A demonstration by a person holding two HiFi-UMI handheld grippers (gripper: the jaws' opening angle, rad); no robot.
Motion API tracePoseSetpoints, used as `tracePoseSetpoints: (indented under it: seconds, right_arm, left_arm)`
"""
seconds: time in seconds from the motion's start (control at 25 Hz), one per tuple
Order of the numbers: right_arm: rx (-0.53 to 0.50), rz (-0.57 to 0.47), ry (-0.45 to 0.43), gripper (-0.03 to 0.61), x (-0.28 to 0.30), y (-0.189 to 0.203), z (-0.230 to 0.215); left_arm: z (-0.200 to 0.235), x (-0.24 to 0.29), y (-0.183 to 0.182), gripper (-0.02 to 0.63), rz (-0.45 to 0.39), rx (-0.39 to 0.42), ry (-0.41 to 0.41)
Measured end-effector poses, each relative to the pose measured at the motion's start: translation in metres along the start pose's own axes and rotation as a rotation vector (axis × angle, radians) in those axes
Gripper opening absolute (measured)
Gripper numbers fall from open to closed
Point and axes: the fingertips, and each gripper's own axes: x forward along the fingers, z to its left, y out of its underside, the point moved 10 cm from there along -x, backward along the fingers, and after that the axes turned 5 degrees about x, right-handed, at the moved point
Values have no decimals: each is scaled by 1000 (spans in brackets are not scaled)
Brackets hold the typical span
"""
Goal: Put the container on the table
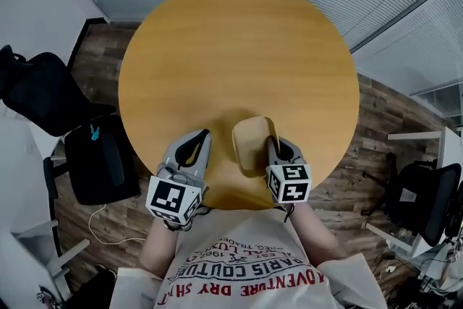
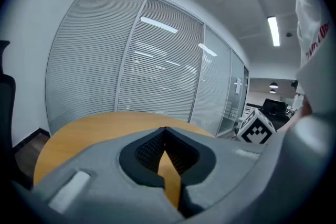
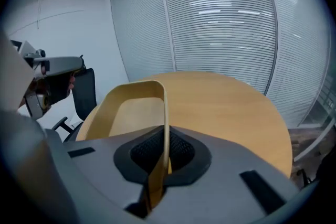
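One wall alone was pinched: the right gripper (image 3: pixel 165 149) clamped the right side wall of the yellow container (image 3: pixel 131 113). The left gripper (image 2: pixel 165 131) sat closed on nothing. Such a thin hold could let the container swing or slip. It hung over the near edge of the table (image 1: pixel 239 47), seemingly not yet resting there. Its mouth faced up and its long axis ran away from the person.

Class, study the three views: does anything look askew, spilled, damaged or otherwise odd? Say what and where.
Nothing is spilled or damaged. The only unsettled thing is the container, pinched by one side wall in the right gripper over the near edge of the table. The left gripper is shut on nothing.
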Motion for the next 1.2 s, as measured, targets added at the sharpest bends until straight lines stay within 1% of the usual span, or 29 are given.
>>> tracePoseSetpoints:
  seconds: [0.12,0.36,0.48,0.68,0.88,1.04,1.2]
  right_arm:
    - [21,57,-3,11,23,5,-16]
    - [113,170,34,11,57,22,-39]
    - [114,210,45,11,69,31,-45]
    - [55,243,76,12,80,42,-52]
    - [63,260,75,12,83,47,-61]
    - [38,259,81,12,85,47,-58]
    - [49,257,97,14,86,47,-59]
  left_arm:
    - [-6,12,-1,-3,5,-8,-22]
    - [-8,23,12,-3,34,-28,-60]
    - [-9,27,22,-3,54,-33,-77]
    - [-13,33,33,-3,83,-57,-99]
    - [-19,40,38,-3,99,-70,-114]
    - [-16,38,40,-3,104,-83,-141]
    - [-14,34,40,-3,108,-82,-153]
